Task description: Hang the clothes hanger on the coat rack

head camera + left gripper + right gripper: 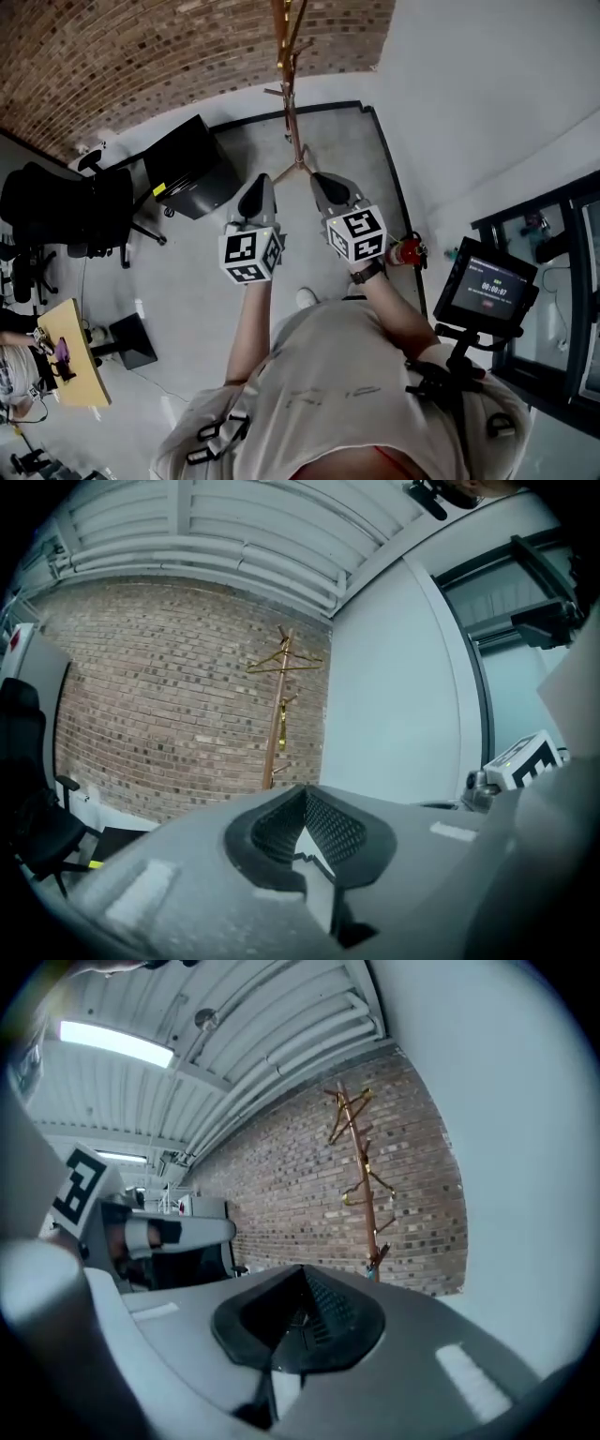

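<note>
Fingers of left gripper [306, 797] and right gripper [302, 1277] clenched, nothing between. Gold clothes hanger [283, 660] apparently up at the top of the coat rack [276, 733], well ahead of the fingers. Risk: reaching in clenched, knocking the clothes hanger loose or rocking the coat rack.
</note>
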`<state>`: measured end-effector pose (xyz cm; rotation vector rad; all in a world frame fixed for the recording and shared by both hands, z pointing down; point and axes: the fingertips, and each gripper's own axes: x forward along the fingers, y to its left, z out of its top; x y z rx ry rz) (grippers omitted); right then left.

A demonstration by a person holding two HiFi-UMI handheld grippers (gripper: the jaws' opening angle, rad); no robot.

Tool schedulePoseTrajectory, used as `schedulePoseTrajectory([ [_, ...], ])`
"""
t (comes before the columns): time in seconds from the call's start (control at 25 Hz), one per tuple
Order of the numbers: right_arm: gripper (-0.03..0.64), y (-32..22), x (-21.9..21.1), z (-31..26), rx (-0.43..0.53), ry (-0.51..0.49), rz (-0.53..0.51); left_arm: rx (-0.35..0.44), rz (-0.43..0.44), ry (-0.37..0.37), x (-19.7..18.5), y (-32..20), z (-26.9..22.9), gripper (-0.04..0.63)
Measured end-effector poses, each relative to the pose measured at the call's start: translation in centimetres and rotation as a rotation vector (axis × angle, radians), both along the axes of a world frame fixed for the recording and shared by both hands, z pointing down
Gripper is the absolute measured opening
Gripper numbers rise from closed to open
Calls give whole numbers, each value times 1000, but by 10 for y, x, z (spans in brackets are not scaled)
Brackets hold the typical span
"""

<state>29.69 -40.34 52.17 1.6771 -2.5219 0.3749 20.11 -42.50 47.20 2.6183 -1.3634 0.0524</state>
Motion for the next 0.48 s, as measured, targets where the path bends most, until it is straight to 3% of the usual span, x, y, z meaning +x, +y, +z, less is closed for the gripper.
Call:
schedulePoseTrajectory([
  [0.12,2,-6,-3,-37,-6,-154,-11,32,38,68,10,0,-28,-3],
  [0.2,2,-1,5,-63,36,-207,-8,78,58,70,22,8,-44,-3],
  [0.48,2,7,38,-104,231,62,65,117,73,-6,49,14,-44,-3],
])
